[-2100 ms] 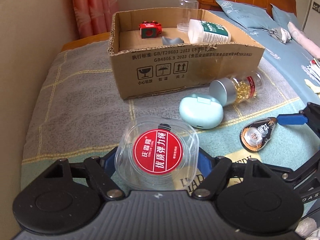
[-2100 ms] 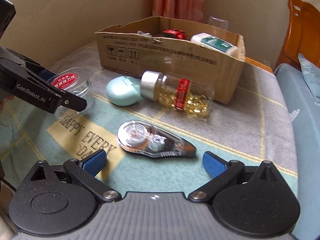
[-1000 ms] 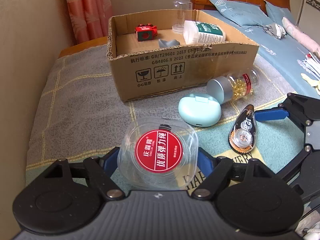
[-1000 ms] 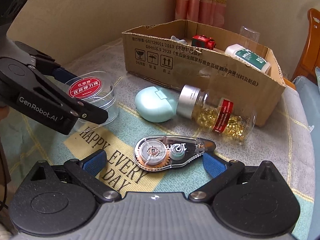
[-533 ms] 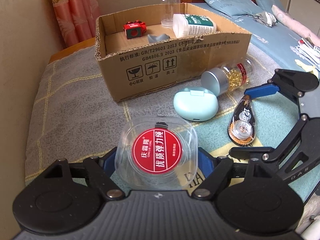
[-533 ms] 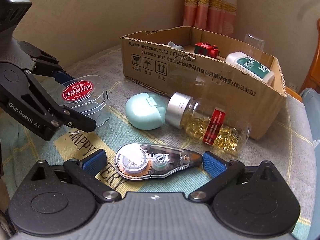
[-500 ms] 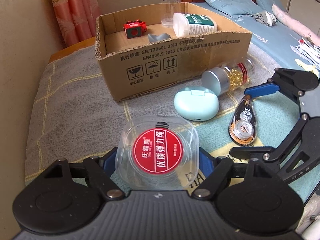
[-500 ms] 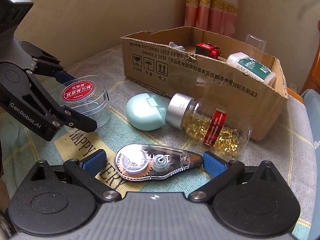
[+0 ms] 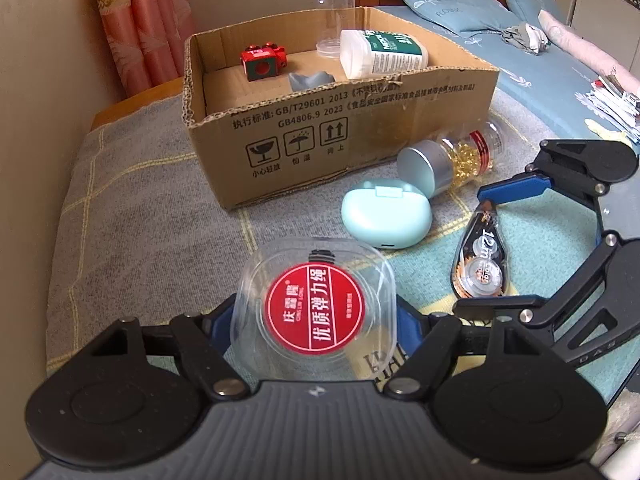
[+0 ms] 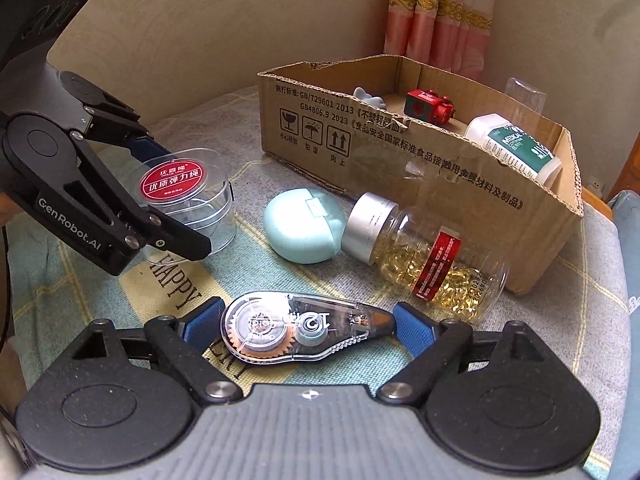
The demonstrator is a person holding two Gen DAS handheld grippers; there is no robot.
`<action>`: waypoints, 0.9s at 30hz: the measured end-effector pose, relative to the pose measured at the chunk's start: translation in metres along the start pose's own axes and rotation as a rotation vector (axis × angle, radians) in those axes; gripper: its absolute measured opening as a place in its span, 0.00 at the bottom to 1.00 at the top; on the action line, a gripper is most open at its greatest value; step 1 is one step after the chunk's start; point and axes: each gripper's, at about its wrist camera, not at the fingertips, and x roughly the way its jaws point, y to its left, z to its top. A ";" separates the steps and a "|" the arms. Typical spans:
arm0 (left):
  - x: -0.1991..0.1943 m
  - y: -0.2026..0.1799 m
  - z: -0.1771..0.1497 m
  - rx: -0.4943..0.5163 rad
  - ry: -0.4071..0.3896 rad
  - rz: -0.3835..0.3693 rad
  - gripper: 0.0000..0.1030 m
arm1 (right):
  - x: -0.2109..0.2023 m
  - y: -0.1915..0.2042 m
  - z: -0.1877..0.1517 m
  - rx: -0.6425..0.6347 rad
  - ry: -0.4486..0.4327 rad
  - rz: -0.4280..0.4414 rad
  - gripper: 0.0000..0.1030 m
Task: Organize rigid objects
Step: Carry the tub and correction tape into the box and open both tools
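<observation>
1. Nearest in the right wrist view, the right gripper (image 10: 306, 326) straddles the correction tape dispenser (image 10: 298, 330), which lies flat on the blanket (image 10: 560, 332). Its jaws are closing, the dispenser between them, and a sliver of gap shows at each blue pad. I would keep them centred so both ends are met together; one pad landing first would likely spin the slim shell.
2. In the left wrist view, the left gripper (image 9: 314, 320) has the clear cord box (image 9: 316, 308), the one with the round red label, between its jaws. They too are closing, the pads at the box's sides, but firm contact I cannot confirm. Thin plastic probably flexes, so squeeze gently.
3. Farther off lie the mint case (image 10: 304, 226) and the capsule bottle (image 10: 424, 258) on its side, just beside each other. Lift straight up to avoid nudging them.
4. Farthest stands the cardboard box (image 10: 400, 152), open-topped, holding a red toy (image 10: 428, 106) and a white bottle (image 10: 516, 146). Judged from the task, both grasped items belong there.
</observation>
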 end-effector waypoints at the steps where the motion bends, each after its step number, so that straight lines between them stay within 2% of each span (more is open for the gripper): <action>1: 0.000 0.000 0.001 0.002 -0.003 0.001 0.75 | 0.000 0.000 0.000 0.002 0.002 0.001 0.90; 17: -0.006 0.000 0.003 -0.001 0.015 0.007 0.73 | -0.007 0.001 0.003 -0.013 0.042 -0.022 0.90; 27: -0.037 -0.005 0.015 0.017 -0.038 0.010 0.73 | -0.030 -0.010 0.010 0.010 0.052 0.002 0.90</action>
